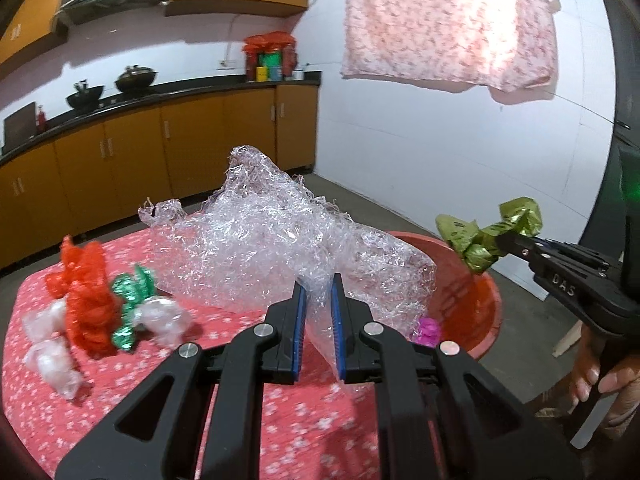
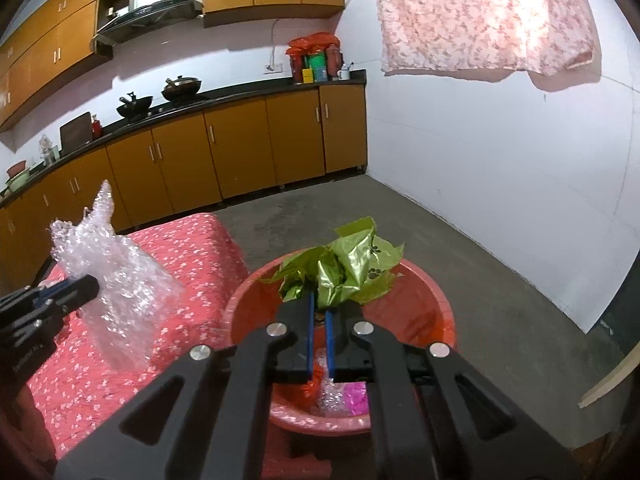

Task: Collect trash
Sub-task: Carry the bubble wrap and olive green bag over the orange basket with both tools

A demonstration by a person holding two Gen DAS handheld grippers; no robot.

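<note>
Trash fills both grippers. The left gripper (image 1: 319, 280) squeezes a big crumpled sheet of clear bubble wrap (image 1: 272, 248) between its blue pads, and the wrap stands up high above the bench (image 1: 280, 420). The bench wears a red cloth with small white flowers. The right gripper (image 2: 319, 308) pinches a shiny green wrapper (image 2: 344, 268) with little black paw prints on it. That wrapper hangs right over a red tub (image 2: 432, 312), which sits low just beside the bench edge.

Inside the tub lie a pink wrapper (image 2: 356, 396), a bit of clear plastic (image 2: 332, 396) and something red. The left wrist view shows the right gripper from the side, with the green wrapper at its tip above the tub rim.

More trash waits on the bench at the left. There is a red crumpled wrapper (image 1: 86, 292), a green shiny one (image 1: 132, 304) touching it, and some clear balled-up pieces (image 1: 52, 356) close around them.

Farther back, brown cupboards (image 2: 240, 152) run along the wall under a black counter (image 2: 224, 94). Two dark pans (image 2: 160, 96) sit on the counter. A red bag with colored boxes (image 2: 316, 58) stands at the far end. A pink flowery cloth (image 2: 480, 16) hangs on the white wall. The floor (image 2: 400, 216) is gray
</note>
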